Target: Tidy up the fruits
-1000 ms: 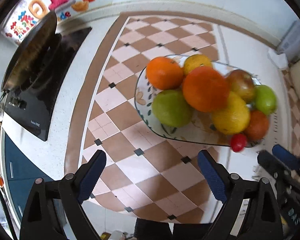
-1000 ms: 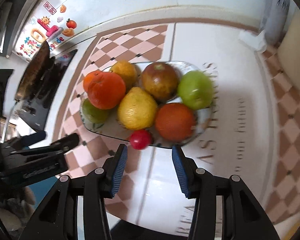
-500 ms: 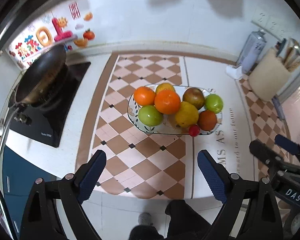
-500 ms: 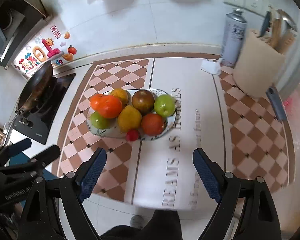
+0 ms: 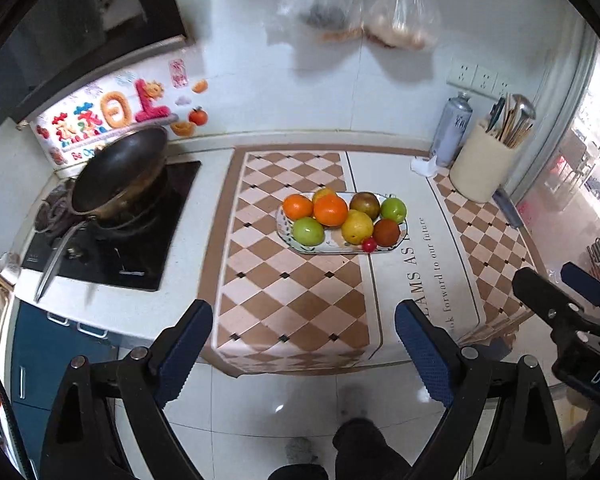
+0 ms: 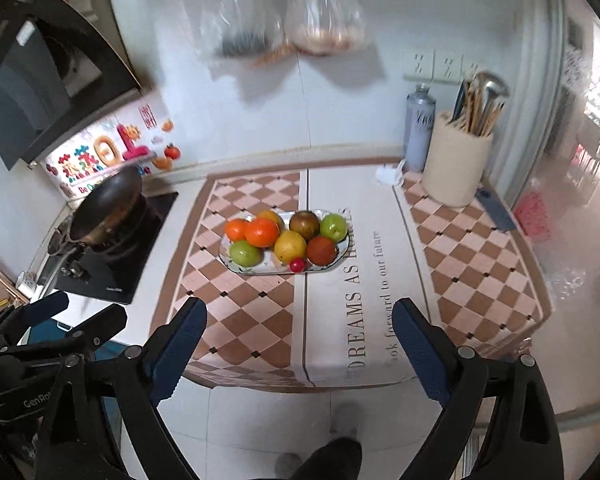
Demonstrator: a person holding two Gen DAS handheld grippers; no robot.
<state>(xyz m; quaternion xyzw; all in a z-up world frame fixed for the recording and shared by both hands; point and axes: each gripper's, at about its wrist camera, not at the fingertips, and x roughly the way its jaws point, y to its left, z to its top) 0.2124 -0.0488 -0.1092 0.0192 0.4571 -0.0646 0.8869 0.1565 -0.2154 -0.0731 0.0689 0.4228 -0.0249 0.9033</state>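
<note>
- Our left gripper (image 5: pixel 303 348) has its blue-padded fingers (image 5: pixel 185 345) spread wide with nothing between them, well back from the bench (image 5: pixel 204 200) and over the floor.
- Our right gripper (image 6: pixel 300 344) is opening its fingers (image 6: pixel 416 344) further; nothing lies between them, and it hangs equally far back, beside the left one.
- Ahead of both, the oval plate (image 5: pixel 300 246) sits on the checked mat (image 5: pixel 284 292), its long axis running left to right across the bench, tilted slightly so the right end lies a little nearer us.
- On the plate we see two oranges (image 5: pixel 330 210) at the left rear, a green apple (image 5: pixel 308 230) at the left front, a yellow fruit (image 5: pixel 357 226) in the middle, a brown fruit (image 5: pixel 365 205) and a second green apple (image 5: pixel 393 209) at the right rear, and a red-orange fruit (image 5: pixel 386 232) at the right front.
- A small red fruit (image 5: pixel 369 245) rests at the plate's near rim.
- Farther left stands a dark wok (image 5: pixel 120 172) on the stove; at the right rear, a cream utensil holder (image 5: pixel 480 168) and a grey can (image 5: pixel 454 128).
</note>
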